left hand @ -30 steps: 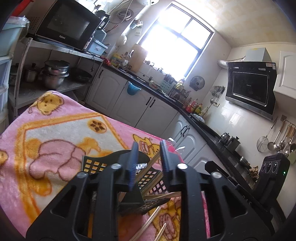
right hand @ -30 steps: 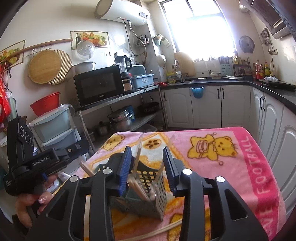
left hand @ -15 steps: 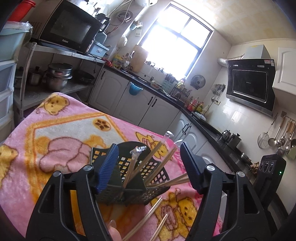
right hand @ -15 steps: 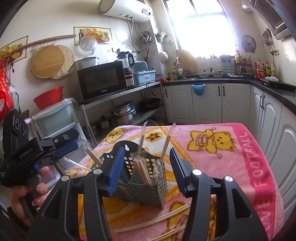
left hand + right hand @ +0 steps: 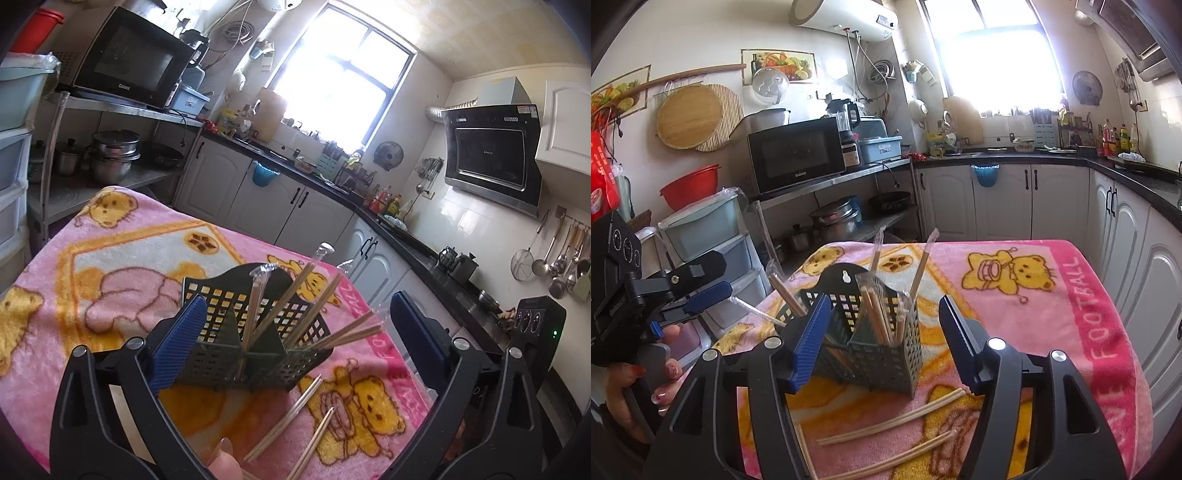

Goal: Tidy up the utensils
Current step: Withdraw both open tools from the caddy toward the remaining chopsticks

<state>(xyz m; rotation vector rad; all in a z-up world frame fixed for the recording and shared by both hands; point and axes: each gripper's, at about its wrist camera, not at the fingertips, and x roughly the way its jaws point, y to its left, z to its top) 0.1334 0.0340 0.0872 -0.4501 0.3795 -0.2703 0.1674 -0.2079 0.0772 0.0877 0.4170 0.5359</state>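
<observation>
A dark perforated utensil holder (image 5: 255, 347) (image 5: 871, 343) stands on the pink bear blanket (image 5: 110, 258) (image 5: 1052, 314). Several wrapped chopstick pairs (image 5: 280, 302) (image 5: 879, 317) stand in its compartments. Loose chopstick pairs (image 5: 284, 417) (image 5: 894, 421) lie on the blanket in front of it. My left gripper (image 5: 291, 332) is open and empty, its jaws wide apart either side of the holder. My right gripper (image 5: 882, 339) is open and empty, just in front of the holder. The left gripper also shows in the right wrist view (image 5: 701, 295), left of the holder.
A metal rack with a microwave (image 5: 798, 155), pots (image 5: 831, 221) and plastic drawers (image 5: 713, 236) stands beyond the blanket's far left edge. White cabinets (image 5: 997, 199) and a black counter run along the back and right.
Both grippers have opened wide, letting go of chopsticks that now stand in the holder, and both have drawn back a little from it.
</observation>
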